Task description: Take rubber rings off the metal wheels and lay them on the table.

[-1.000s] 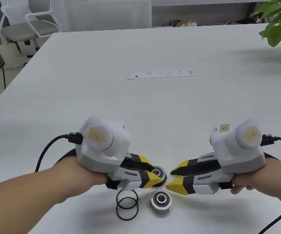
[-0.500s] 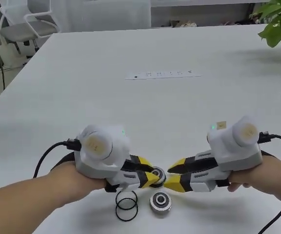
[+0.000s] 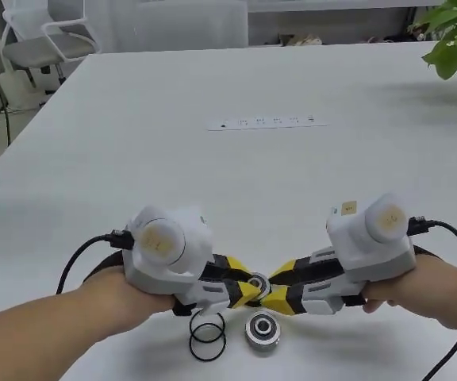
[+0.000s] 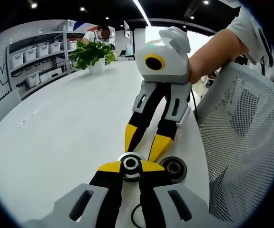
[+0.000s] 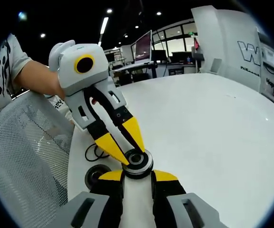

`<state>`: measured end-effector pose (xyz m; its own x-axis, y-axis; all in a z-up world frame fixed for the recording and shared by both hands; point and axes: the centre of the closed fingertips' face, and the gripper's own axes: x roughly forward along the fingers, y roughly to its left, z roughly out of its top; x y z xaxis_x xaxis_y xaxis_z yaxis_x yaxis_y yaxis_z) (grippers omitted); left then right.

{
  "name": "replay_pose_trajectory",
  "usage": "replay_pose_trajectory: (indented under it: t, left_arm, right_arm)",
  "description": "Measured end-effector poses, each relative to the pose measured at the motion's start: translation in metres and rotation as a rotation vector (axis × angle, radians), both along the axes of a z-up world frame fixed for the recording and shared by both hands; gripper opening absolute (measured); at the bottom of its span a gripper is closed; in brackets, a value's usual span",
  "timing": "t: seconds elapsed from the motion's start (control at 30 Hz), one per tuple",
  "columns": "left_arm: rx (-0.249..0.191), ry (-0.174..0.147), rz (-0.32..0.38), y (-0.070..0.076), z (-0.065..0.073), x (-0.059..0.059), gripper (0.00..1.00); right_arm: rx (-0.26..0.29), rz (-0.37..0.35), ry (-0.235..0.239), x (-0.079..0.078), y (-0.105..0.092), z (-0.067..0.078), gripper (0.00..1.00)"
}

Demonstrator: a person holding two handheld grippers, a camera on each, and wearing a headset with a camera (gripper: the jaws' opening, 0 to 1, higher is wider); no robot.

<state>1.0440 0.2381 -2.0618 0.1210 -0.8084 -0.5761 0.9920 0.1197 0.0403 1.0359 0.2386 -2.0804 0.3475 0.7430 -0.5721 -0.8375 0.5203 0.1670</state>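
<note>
Now, your step: stripping the held wheel (image 4: 130, 164)
Left gripper (image 3: 247, 290): pinching that wheel
Right gripper (image 4: 141, 153): at the rim, grip unclear
Next: catch the rubber ring (image 5: 138, 172), peel gently

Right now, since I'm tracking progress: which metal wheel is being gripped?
The wheel clamped in the left gripper, right gripper at it; the other wheel lies loose beside two rubber rings.
</note>
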Motion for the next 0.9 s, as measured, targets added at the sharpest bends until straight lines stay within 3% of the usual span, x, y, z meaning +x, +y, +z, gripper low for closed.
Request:
replay_pose_trajectory:
  t: [0.17,0.43,0.63,0.9]
  left_arm:
    - [-0.003,-0.001,0.006,0.0003,-0.0003,-0.0005,0.07]
    - [-0.004,-0.004,0.018,0.0004,-0.0009,-0.0005,0.07]
    - [-0.005,-0.007,0.025,0.0004,-0.0009,-0.0005,0.07]
    - [0.003,-0.017,0.029,-0.0003,-0.0007,-0.0004,0.07]
  right_arm:
    - [-0.005,-0.005,-0.007,-0.0006,-0.0011,-0.0003,0.18]
    - [-0.002,-0.024,0.001,-0.002,-0.0057,-0.0015,0.1]
    - [-0.022,-0.014,-0.019,-0.0045,-0.0061,-0.0012,0.02]
    - [-0.02,-0.038,0.008,-0.0024,-0.0089,-0.001,0.0]
